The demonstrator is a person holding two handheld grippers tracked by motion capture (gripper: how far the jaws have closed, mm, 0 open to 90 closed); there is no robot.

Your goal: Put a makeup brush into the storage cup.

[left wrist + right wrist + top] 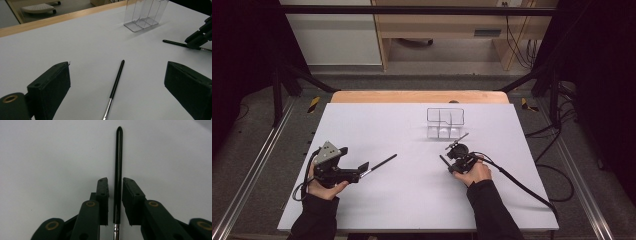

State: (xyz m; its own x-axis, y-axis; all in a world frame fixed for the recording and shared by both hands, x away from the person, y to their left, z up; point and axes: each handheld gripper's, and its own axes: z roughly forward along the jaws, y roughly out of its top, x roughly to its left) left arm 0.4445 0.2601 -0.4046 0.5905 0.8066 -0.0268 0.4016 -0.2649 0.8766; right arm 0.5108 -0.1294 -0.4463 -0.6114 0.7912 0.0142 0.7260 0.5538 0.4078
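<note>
- Clear plastic organizer [445, 123], divided into compartments and seen empty in the high view, is set near the far edge of a white table [412, 200]; nothing appears to have been placed in it yet. One black brush [379, 165] is seen lying beside the left gripper [362, 167], another [456, 141] at the right gripper [451, 159]. A wooden strip along the table's far edge, grey floor, metal rails and pale furniture are seen beyond.
- From the left gripper view, the jaws are shown spread wide, with the first brush [117, 80] lying untouched on the table between them; the organizer [145, 13] is seen further off.
- From the right gripper view, the jaws are shown drawn narrow about the second brush's handle [118, 170], a sliver of gap left on each side, so a firm hold is judged not yet made. Both brushes are judged still to be lifted and stowed.
</note>
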